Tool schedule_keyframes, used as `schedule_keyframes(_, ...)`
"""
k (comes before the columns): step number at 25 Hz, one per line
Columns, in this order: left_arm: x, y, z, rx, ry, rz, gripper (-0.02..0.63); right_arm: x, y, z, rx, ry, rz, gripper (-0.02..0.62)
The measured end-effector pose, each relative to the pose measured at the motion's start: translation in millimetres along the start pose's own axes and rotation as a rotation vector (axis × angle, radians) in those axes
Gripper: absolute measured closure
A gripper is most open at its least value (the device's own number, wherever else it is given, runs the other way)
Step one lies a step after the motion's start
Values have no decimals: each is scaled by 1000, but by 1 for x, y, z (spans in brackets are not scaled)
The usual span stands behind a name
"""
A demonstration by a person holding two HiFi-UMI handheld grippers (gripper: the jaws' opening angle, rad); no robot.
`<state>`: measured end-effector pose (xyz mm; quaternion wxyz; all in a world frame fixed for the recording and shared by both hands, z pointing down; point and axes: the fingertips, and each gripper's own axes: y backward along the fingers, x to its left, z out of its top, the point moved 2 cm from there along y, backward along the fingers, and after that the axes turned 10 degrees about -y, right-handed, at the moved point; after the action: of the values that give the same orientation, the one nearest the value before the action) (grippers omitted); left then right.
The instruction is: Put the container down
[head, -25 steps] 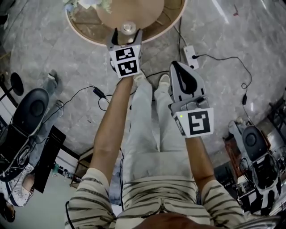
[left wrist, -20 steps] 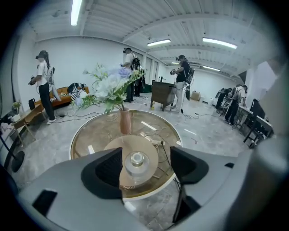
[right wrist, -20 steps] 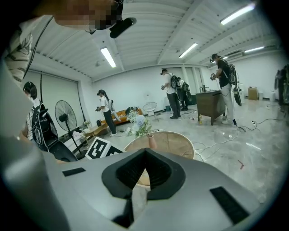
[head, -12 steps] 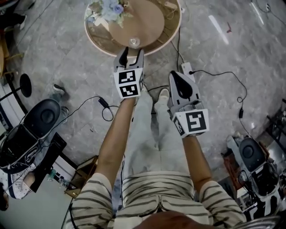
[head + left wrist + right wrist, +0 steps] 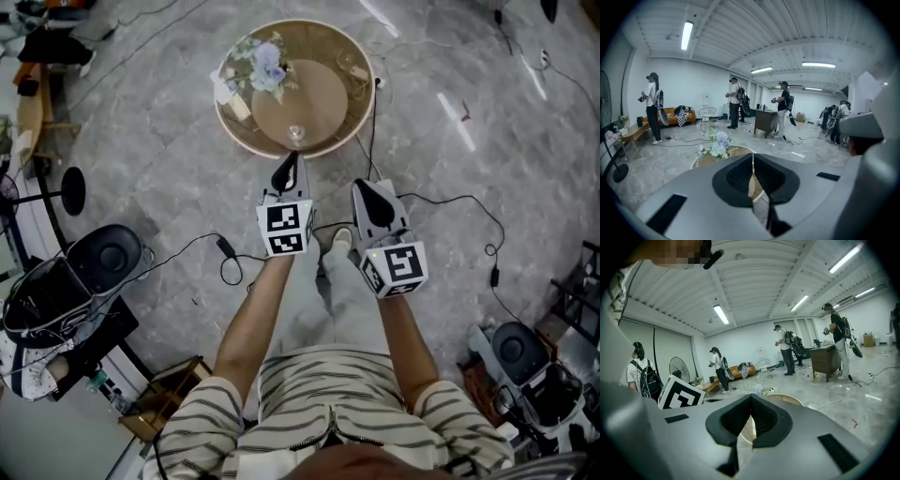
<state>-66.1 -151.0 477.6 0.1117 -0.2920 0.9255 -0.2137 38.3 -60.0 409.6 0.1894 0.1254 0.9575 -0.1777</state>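
The head camera is looking steeply down; the left gripper (image 5: pixel 290 161) and right gripper (image 5: pixel 367 190) cameras are looking level, sharing the counter (image 5: pixel 319 89).

Showing smooth, pale wood, softly matt, across the round table (image 5: pixel 323 94). Glinting as clear glass at that table's near edge — the small container (image 5: pixel 295 134). Spreading all round the table as polished grey stone floor (image 5: pixel 141 122), veined, glossy, mirroring ceiling lights. Trailing to the right of the table as black rubbery cable (image 5: pixel 441 197). Lying well to the near side of the table as soft striped knit — the shirt (image 5: pixel 328 398).
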Motion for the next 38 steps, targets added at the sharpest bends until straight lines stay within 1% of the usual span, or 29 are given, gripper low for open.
schedule_keyframes(2, -4, 16, 13, -3, 5, 9, 606, 9, 8, 13, -13, 7, 15, 588)
schedule_keyframes(9, -17, 64, 56, -48, 18, 29, 606, 40, 25, 49, -36, 14, 64, 588)
schedule_keyframes(12, -20, 82, 76, -67, 11, 27, 606, 51, 36, 65, -45, 22, 80, 588)
schedule_keyframes(16, -23, 101, 102, -97, -11, 21, 606, 51, 45, 83, -57, 10, 77, 588)
schedule_keyframes(20, -21, 120, 133, -130, -35, 16, 606, 57, 50, 111, -91, 7, 78, 588)
schedule_keyframes(24, -25, 135, 164, -169, -51, -4, 606, 64, 56, 140, -117, 27, 94, 588)
schedule_keyframes(30, -29, 145, 185, -221, -66, -37, 606, 69, 61, 163, -160, 57, 101, 588)
schedule_keyframes(33, -27, 146, 190, -227, -67, -37, 606, 67, 62, 167, -169, 64, 101, 589)
schedule_keyframes(38, -17, 145, 205, -265, -66, -41, 606, 66, 56, 175, -191, 76, 90, 589)
